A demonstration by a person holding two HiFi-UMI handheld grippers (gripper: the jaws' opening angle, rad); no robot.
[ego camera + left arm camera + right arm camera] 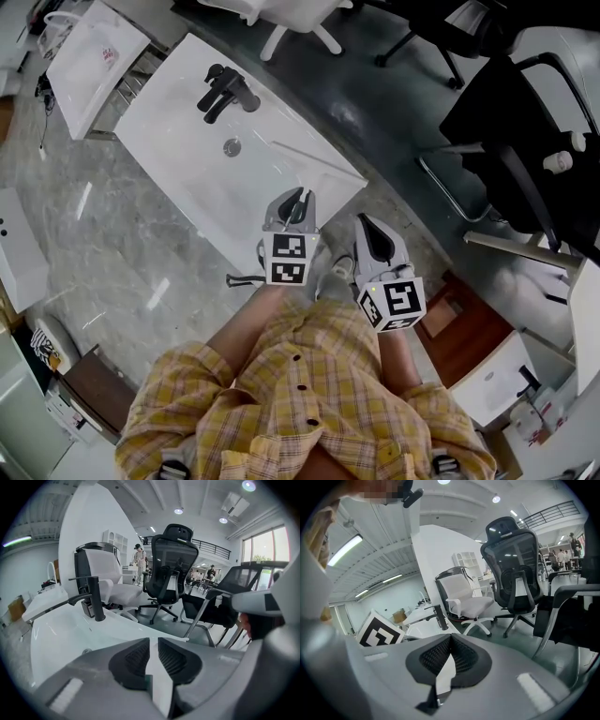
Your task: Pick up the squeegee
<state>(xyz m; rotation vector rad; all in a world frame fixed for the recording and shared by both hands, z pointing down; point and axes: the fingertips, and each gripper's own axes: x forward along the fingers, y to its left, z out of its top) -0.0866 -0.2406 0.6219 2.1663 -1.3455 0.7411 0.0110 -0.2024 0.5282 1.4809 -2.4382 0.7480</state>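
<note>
I cannot make out a squeegee for certain in any view. A thin pale strip (314, 159) lies on the white sink top (178, 112) near its right corner, and what it is I cannot tell. A black faucet (223, 92) and a round drain (232, 146) sit on the sink. My left gripper (298, 199) hangs over the sink's near edge. Its jaws stand a narrow gap apart with nothing between them (153, 641). Beside it to the right, my right gripper (367, 225) is off the sink over the floor, tips together and empty (450, 639).
A black office chair (511, 131) stands at the right and a white chair (281, 14) beyond the sink. A second white basin (89, 56) is at the upper left. A brown board (464, 333) lies by my right side. Marble floor surrounds the sink.
</note>
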